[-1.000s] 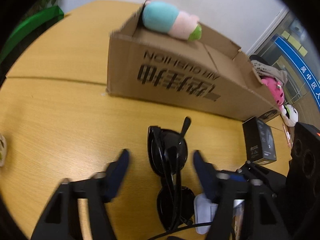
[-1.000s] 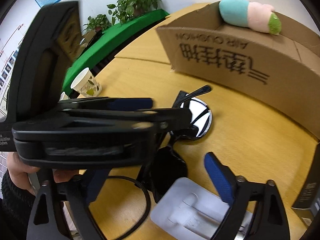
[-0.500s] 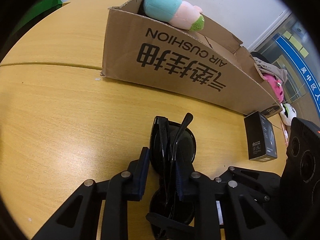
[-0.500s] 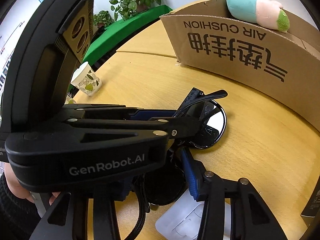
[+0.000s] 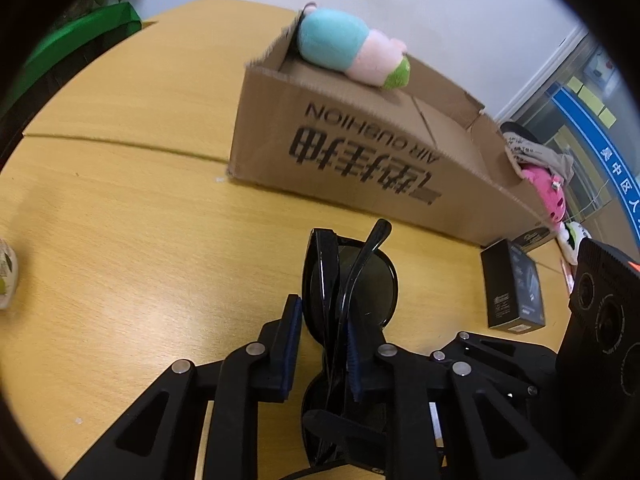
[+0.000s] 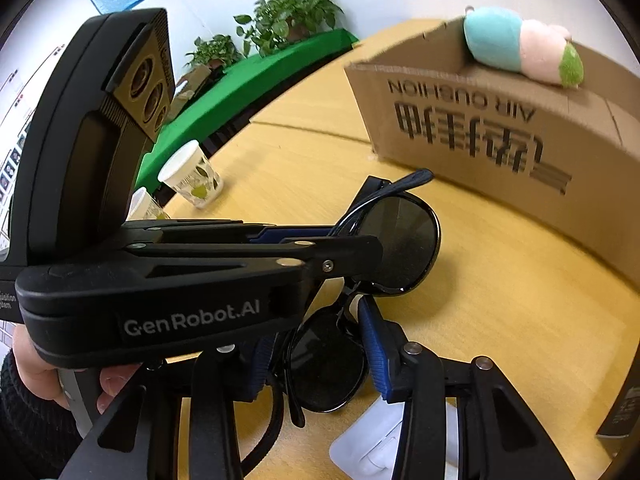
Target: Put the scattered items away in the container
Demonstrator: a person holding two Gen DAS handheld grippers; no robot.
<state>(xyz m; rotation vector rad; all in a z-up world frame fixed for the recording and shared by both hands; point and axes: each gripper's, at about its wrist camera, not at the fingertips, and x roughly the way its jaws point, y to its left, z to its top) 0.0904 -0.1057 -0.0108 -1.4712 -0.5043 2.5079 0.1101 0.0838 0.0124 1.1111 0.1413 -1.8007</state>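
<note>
Sunglasses (image 5: 348, 280) are folded and caught by both grippers at once, standing on edge over the yellow wooden table (image 5: 120, 240), just in front of the cardboard box (image 5: 360, 152). Left gripper (image 5: 322, 344) is clamped on them near the bridge: blue pads pinch the frame and folded temples, and one temple tip sticks up past the far lens. Right gripper (image 6: 316, 356) is closing around the nearer lens (image 6: 326, 364), which sits between its blue pads; the right-hand pad touches the lens rim, but the left gripper's body hides the other side, so I cannot tell if that grip is firm. Whether the sunglasses touch the table is not clear from either view. Box is open-topped, printed "AIR CUSHION" upside down, with a teal-pink-green plush toy (image 5: 352, 48) lying on its far edge. Beyond the box's right end are a pink plush (image 5: 550, 196) and some grey cloth. Small black carton (image 5: 514, 288) stands on the table to the right of the sunglasses. White plastic item (image 6: 384, 448) lies under the right gripper. Paper cup (image 6: 192, 176) with leaf print stands off to the left near the green ledge. A person's fingers (image 6: 112, 384) wrap the left gripper's handle.
</note>
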